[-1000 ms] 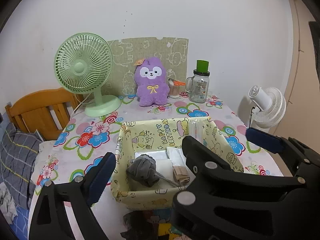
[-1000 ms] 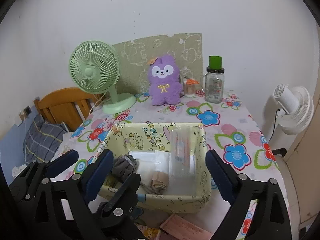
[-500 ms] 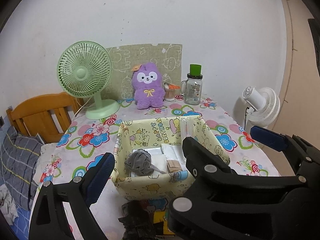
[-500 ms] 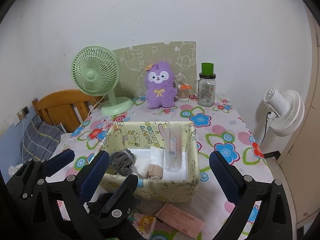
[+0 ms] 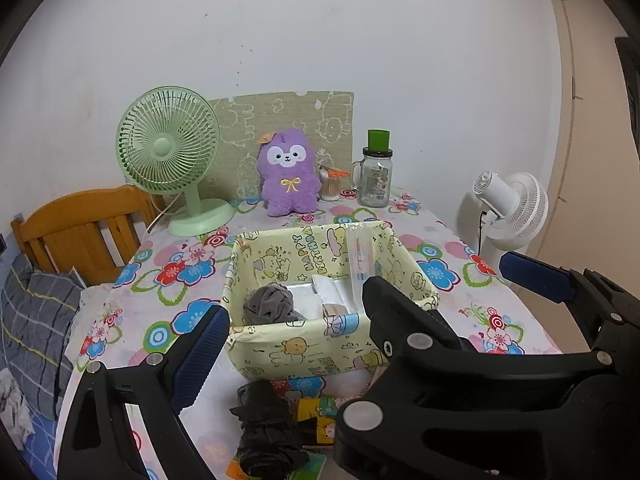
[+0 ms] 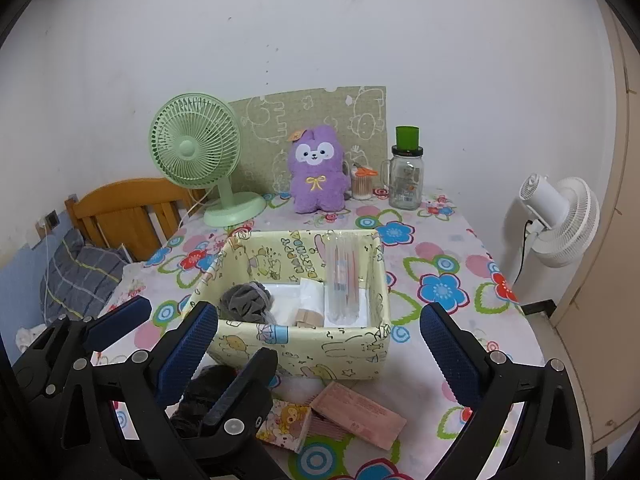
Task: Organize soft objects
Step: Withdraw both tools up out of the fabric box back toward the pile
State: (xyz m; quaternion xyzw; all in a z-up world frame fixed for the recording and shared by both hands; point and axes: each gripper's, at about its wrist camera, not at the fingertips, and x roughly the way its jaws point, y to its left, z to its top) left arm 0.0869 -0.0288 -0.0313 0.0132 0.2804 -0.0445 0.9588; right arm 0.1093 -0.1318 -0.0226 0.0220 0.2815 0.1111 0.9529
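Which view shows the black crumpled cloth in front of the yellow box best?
The left wrist view: the black crumpled cloth lies unobstructed before the yellow cartoon-print box. In the right wrist view, the left gripper's finger covers much of it.

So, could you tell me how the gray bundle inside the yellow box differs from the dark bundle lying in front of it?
The gray bundle is lighter in colour; the dark bundle is near black. The gray bundle sits inside the yellow box, at its left side, while the dark bundle lies on the table outside the box, partly on a colourful packet. Both look like crumpled soft fabric, and neither gripper holds either one.
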